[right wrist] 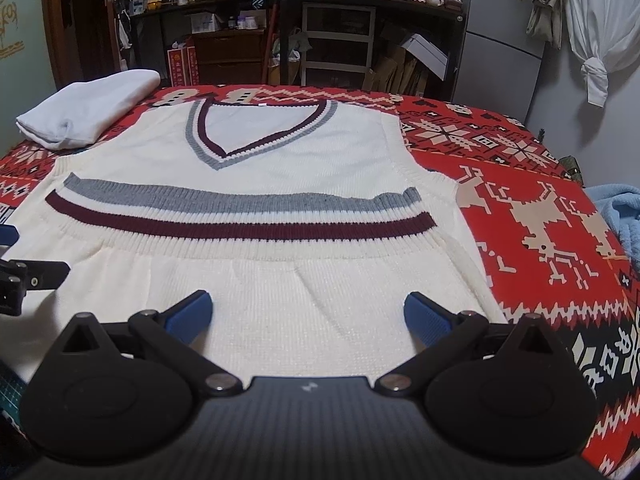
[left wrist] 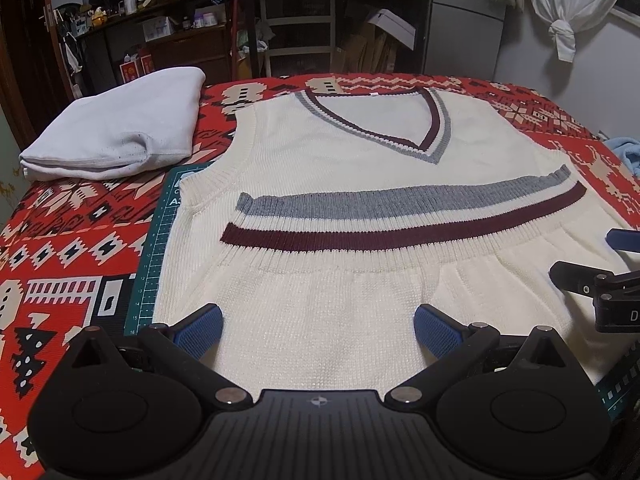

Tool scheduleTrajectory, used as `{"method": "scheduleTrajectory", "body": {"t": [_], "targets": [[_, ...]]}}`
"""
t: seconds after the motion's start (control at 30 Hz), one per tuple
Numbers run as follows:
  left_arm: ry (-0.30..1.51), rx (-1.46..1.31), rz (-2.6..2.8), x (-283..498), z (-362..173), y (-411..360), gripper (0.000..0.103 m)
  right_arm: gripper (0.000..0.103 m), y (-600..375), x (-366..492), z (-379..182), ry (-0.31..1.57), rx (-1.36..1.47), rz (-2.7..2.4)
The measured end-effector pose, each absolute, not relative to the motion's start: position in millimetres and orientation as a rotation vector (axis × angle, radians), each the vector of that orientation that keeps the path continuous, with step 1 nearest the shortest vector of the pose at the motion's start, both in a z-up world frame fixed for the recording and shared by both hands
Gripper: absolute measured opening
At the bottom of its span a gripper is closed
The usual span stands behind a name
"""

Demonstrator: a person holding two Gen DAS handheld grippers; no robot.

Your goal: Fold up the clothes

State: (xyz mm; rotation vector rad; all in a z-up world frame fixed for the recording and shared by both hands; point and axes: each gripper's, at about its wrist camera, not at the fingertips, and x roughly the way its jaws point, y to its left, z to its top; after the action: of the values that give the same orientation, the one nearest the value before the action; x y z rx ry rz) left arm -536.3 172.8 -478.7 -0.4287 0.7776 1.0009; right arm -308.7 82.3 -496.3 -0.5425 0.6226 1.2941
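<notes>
Covering most of a cutting mat [left wrist: 158, 248], half-folded vest [left wrist: 340, 184], both grippers spread.

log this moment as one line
step: fold vest | vest: hem folded up | left hand-held gripper: open, empty | right hand-held gripper: open, empty

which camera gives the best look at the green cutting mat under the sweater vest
The left wrist view. There the cutting mat shows as a long green strip with ruler marks along the edge of the sweater vest. The right wrist view shows only a small green corner at its lower left edge, beside the gripper body.
</notes>
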Motion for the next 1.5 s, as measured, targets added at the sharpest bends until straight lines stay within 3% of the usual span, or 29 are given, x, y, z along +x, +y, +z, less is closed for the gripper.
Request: {"method": "scheduleTrajectory", "body": {"t": [0.57,0.7,1.03,1.17,1.3,1.4,1.47,1.5], "targets": [[0.792,-0.455,1.036,-533.4,-475.8,171.0,0.103,0.103,86.2,-307.4,-491.7,0.664,-0.561,1.28],[0.806,-0.45,0.937,-536.4,-465.2,180.3,0.09,0.103,87.3,-296.3,-472.5,0.69,-0.542,1.341],[0.764,-0.336,0.753,-557.9,-404.2,267.0,0.09,0.102,137.7,-214.2,-401.6,0.594,-0.498,1.544],[0.773,-0.191,0.685,-549.3,-400.8,316.4,0.09,0.092,191.0,-169.3,-391.7,0.592,-0.495,1.551],[0.784,-0.256,0.651,-528.4,-410.8,375.2,0.076,0.081,250.5,-134.3,-401.0,0.618,-0.514,1.552],[0.778,-0.31,0.641,-510.9,-421.3,413.7,0.065,0.066,293.0,-122.6,-414.2,0.617,-0.565,1.576],[0.775,-0.32,0.633,-499.5,-430.2,432.0,0.046,0.065,317.9,-121.2,-426.2,0.604,-0.614,1.596],[0.783,-0.327,0.621,-494.9,-435.6,438.2,0.043,0.063,330.2,-120.6,-432.3,0.598,-0.64,1.606]]}}
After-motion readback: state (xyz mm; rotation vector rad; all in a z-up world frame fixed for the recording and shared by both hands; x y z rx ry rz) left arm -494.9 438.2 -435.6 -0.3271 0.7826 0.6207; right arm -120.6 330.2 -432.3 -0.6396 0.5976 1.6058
